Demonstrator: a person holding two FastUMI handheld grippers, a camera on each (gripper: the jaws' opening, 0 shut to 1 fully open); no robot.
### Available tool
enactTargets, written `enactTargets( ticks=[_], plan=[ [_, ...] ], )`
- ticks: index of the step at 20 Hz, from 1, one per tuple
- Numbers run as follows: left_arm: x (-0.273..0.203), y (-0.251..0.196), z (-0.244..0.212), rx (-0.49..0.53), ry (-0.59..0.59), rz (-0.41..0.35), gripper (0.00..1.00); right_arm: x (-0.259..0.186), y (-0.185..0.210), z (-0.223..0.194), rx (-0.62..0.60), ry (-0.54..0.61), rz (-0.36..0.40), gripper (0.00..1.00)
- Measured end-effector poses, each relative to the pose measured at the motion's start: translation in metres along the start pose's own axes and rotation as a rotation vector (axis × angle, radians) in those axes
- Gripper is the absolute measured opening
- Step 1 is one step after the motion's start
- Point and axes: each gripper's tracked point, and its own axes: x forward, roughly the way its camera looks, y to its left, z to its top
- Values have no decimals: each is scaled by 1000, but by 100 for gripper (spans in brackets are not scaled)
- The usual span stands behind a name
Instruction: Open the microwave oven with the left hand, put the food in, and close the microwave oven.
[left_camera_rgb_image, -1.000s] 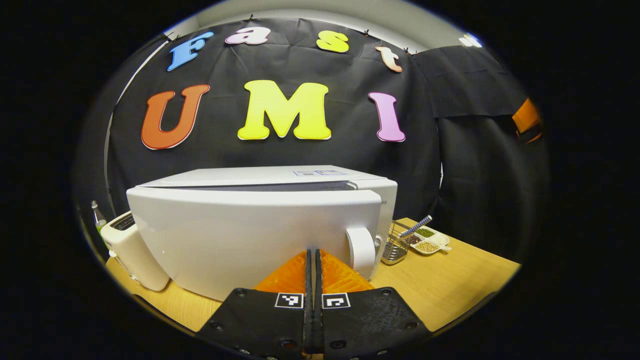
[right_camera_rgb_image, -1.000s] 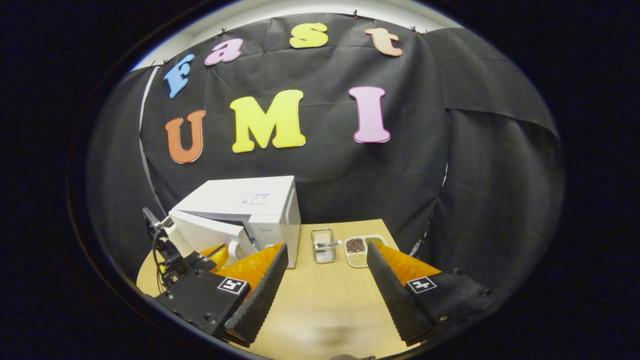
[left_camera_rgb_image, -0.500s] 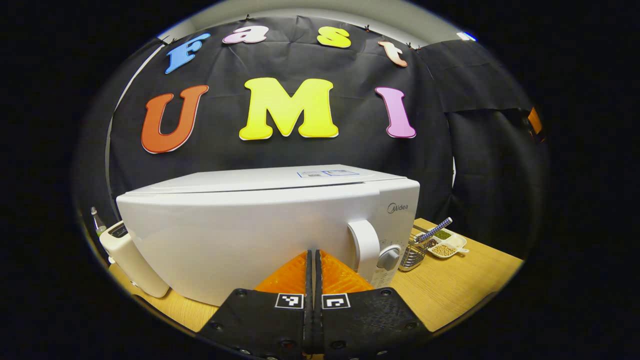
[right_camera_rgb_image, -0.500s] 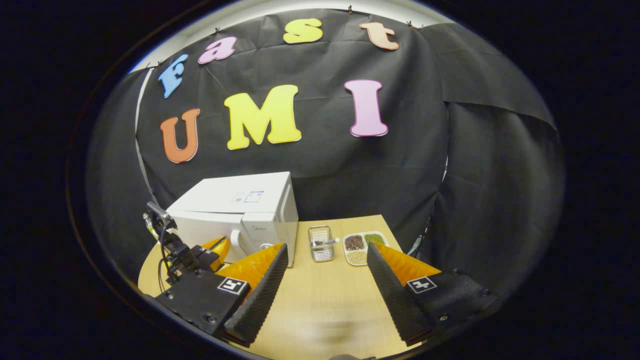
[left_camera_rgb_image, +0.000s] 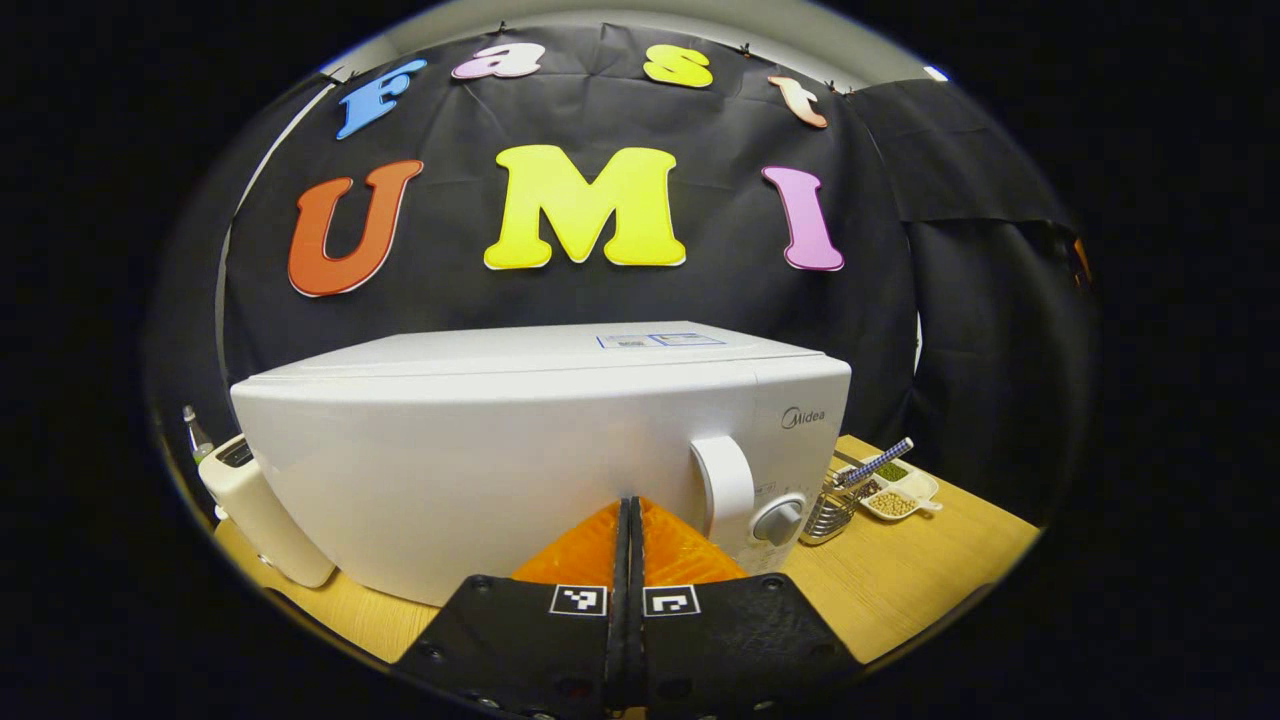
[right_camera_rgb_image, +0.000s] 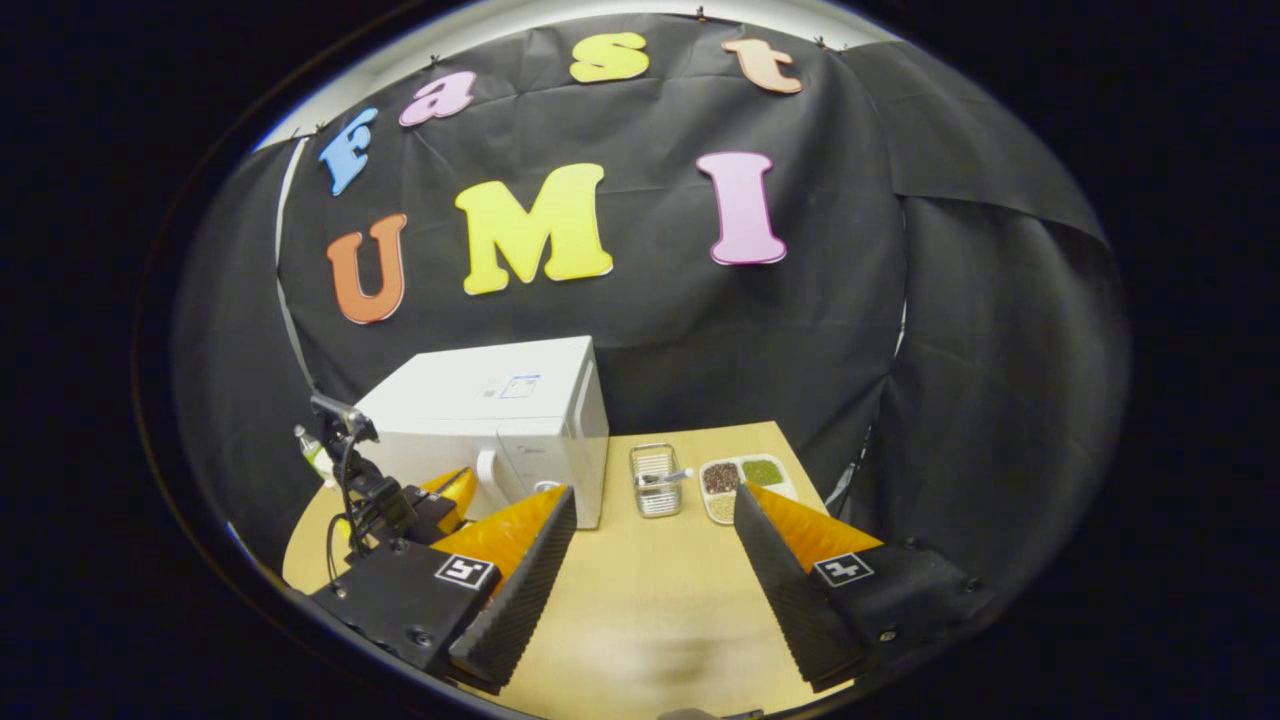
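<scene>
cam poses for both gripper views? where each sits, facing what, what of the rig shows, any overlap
Left gripper view: rides the left tool, fingers together, close to the microwave door, facing it; handle just right.
Right gripper view: rides the right tool, fingers spread, farther back and higher over the table, facing the booth wall; the left tool shows at the microwave.
Shared: microwave, wire basket, sectioned dish, table.

In the left gripper view, the microwave oven (left_camera_rgb_image: 520, 440) stands mid-frame on the surface (left_camera_rgb_image: 900, 570). A toaster (left_camera_rgb_image: 262, 520) sits at its left, lower left of frame. Right of the microwave stands a wire basket (left_camera_rgb_image: 830, 505), then a divided dish (left_camera_rgb_image: 895, 490) further right. The left gripper (left_camera_rgb_image: 628, 505) is just before the door, bottom centre.
</scene>
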Motion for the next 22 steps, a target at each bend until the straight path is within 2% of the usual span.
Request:
enactTargets(
  ticks=[1, 2, 4, 5, 6, 8, 9, 12, 15, 18, 19, 20, 22],
  plan=[
    [-7, 5, 3, 2, -3, 15, 0, -1, 2, 0, -3, -5, 2, 92],
    [-16, 10, 7, 12, -6, 32, 0, -2, 4, 2, -10, -11, 3, 100],
    [-40, 20, 11, 17, 7, 63, 0, -5, 8, 7, -32, -30, 10, 100],
    [-56, 19, 14, 14, 16, 51, 2, -8, 11, 8, -42, -47, 19, 100],
    [-71, 19, 16, 12, 23, 42, 31, -11, 16, 13, -51, -66, 28, 92],
    [-101, 36, 32, 25, 7, 100, 87, -20, 23, 16, -67, -93, 38, 92],
    [-116, 43, 38, 39, 8, 118, 96, -24, 29, 18, -68, -107, 47, 92],
    [-158, 57, 62, 36, 9, 172, 95, -36, 42, 26, -68, -151, 71, 92],
    [-199, 66, 99, 28, -19, 188, 96, -55, 52, 36, -89, -205, 81, 92],
    [-232, 80, 138, 38, -53, 235, 96, -74, 57, 44, -106, -257, 79, 92],
    [-241, 82, 150, 43, -65, 246, 95, -79, 57, 48, -103, -271, 79, 100],
    [-248, 83, 162, 47, -74, 252, 95, -85, 57, 51, -96, -285, 82, 92],
    [-265, 81, 187, 57, -118, 255, 96, -93, 56, 62, -88, -313, 81, 92]
  ],
)
